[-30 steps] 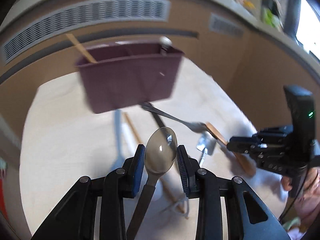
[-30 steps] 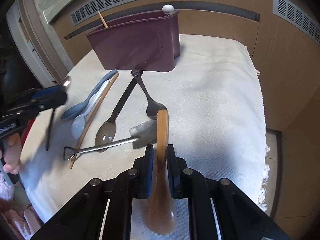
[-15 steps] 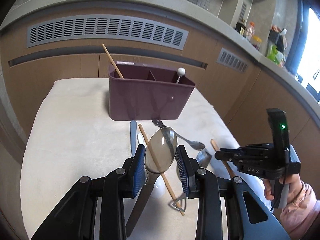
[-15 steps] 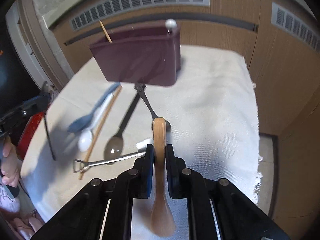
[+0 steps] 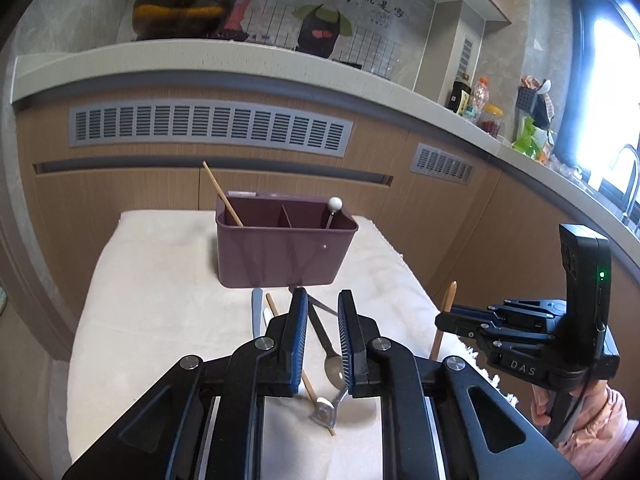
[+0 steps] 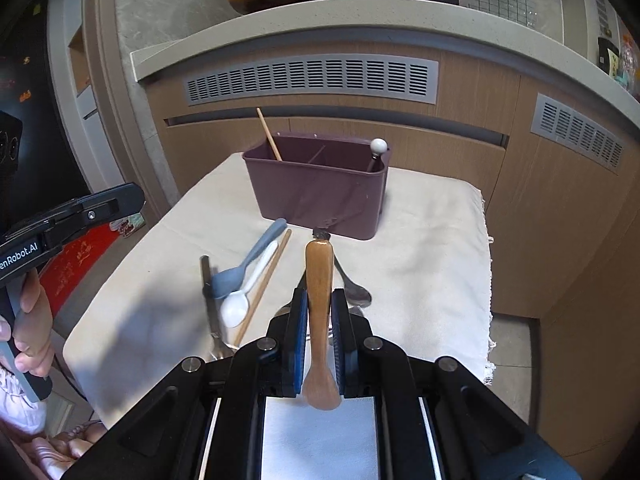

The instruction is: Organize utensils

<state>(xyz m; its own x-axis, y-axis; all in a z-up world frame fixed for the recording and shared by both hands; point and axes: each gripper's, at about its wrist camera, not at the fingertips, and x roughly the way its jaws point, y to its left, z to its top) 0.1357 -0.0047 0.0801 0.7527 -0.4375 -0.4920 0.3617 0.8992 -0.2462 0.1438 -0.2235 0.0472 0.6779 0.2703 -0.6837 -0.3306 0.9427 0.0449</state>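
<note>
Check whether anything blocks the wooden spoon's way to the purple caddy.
Nothing visible does. The right gripper holds the wooden spoon above the cloth; the utensils between it and the purple caddy lie flat.

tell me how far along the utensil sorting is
Early. Done: a chopstick and a ball-topped utensil stand in the maroon caddy. In hand: right tool grips a wooden spoon; left tool has just been closing on nothing. Remaining: blue spoon, white spoon, second chopstick, metal spoon on the cloth.
</note>
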